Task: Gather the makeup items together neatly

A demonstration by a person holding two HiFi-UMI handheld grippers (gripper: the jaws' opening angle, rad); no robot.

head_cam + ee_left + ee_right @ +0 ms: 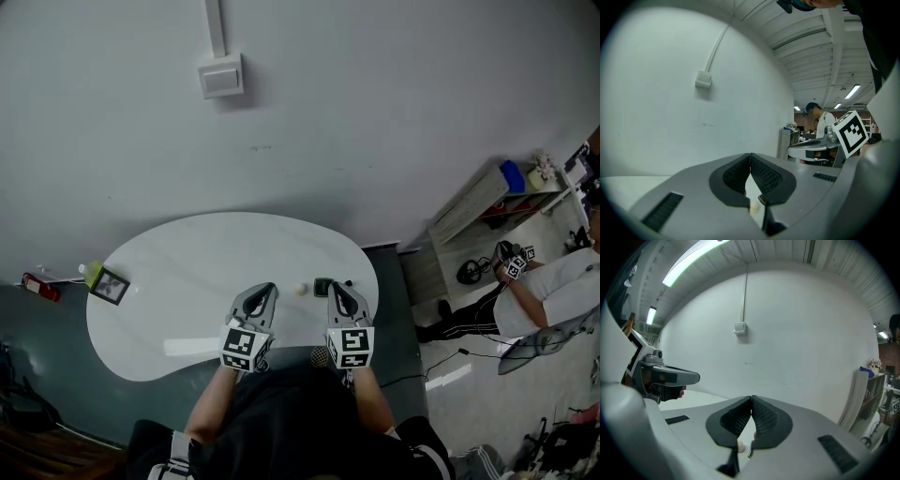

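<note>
On the white kidney-shaped table (187, 272) my two grippers hover side by side near the front edge. The left gripper (266, 289) is shut, its ribbed pads touching with nothing between them (750, 158). The right gripper (335, 286) is shut and empty as well (752, 400). Between them lies a small cream ball (301, 290), which also shows below the jaws in the left gripper view (753, 206) and the right gripper view (739, 445). A small dark makeup item (322, 286) lies right by the right gripper's tip, partly hidden. A round dark item (321, 356) sits at the table's front edge.
A small framed picture (110, 286) and a green bottle (91, 272) stand at the table's left end, with a red object (34, 284) beyond it. A white wall with a switch box (221, 77) backs the table. A person (553, 291) sits far right by shelves.
</note>
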